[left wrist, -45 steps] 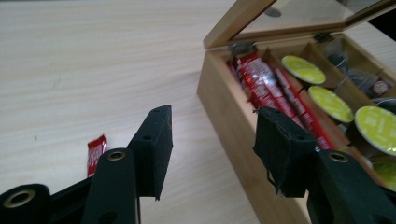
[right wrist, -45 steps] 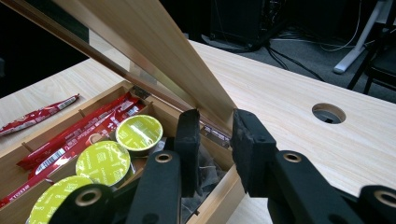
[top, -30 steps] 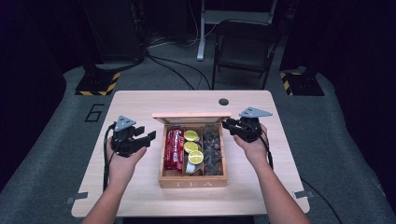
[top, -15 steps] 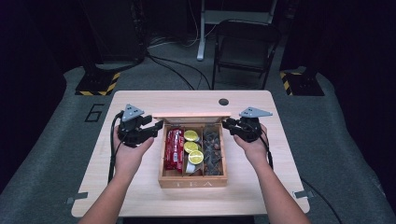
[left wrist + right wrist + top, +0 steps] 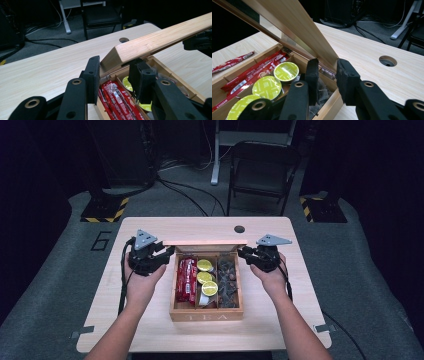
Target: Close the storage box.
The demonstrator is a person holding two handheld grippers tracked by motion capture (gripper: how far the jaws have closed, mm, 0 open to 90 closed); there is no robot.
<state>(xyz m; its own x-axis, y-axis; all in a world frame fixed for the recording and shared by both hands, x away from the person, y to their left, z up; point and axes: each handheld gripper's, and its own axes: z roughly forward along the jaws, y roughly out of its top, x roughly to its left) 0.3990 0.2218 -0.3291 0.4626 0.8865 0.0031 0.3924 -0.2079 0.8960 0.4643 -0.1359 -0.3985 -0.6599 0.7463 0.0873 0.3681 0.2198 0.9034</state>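
Note:
A wooden tea box (image 5: 206, 314) stands mid-table with its lid (image 5: 205, 242) tilted up. Inside lie red sachets (image 5: 186, 279), green capsules (image 5: 205, 277) and dark tea bags (image 5: 227, 280). My right gripper (image 5: 243, 254) is shut on the lid's right end; in the right gripper view the lid (image 5: 294, 25) runs down between its jaws (image 5: 328, 66). My left gripper (image 5: 169, 252) is at the lid's left end. Its jaws (image 5: 115, 66) have just been closing with the lid's corner (image 5: 162, 40) between them, and I do not see the pads pressing on it.
A round cable hole (image 5: 239, 229) sits in the table behind the box. One loose red sachet (image 5: 232, 61) lies on the table beside the box's left wall. A black folding chair (image 5: 262, 170) and cables stand on the floor beyond the far edge.
My left gripper has risen and moved right, from beside the box up to the lid's left end, and its jaws have narrowed. The right gripper and the lid have not moved.

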